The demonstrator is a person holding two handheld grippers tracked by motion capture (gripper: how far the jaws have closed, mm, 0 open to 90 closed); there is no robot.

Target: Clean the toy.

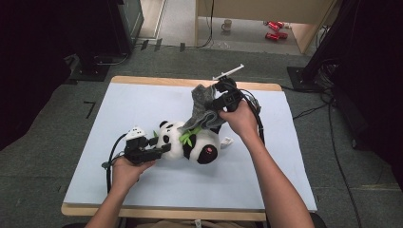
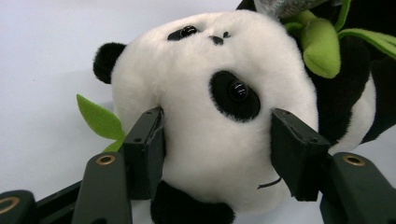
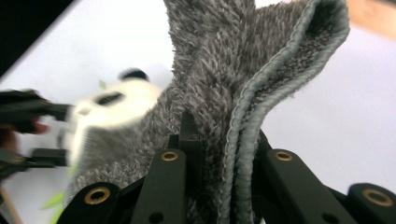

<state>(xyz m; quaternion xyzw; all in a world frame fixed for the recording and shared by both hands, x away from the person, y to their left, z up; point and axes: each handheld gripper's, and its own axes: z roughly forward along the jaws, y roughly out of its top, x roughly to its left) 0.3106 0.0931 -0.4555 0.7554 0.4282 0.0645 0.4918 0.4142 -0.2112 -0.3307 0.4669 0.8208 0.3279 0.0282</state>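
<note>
A panda plush (image 1: 190, 142) with green felt leaves lies on its back on the pale blue table top (image 1: 138, 104). My left gripper (image 1: 164, 148) comes in from the left and is shut on the panda's head (image 2: 219, 60). Both pads (image 2: 149, 140) press into the white fur. My right gripper (image 1: 216, 108) is raised above the panda's body and is shut on a fluffy grey cloth (image 1: 202, 102). The cloth (image 3: 224, 60) is folded between the jaws of my right gripper (image 3: 222, 140) and hangs down onto the panda (image 3: 112, 105).
The table's wooden edge (image 1: 190, 81) runs along the far side. On the floor beyond stand a mug (image 1: 227, 24) and red cans (image 1: 274, 29). Dark equipment stands at the left (image 1: 95, 42) and right (image 1: 332, 42). Bare table lies to the left and in front of the panda.
</note>
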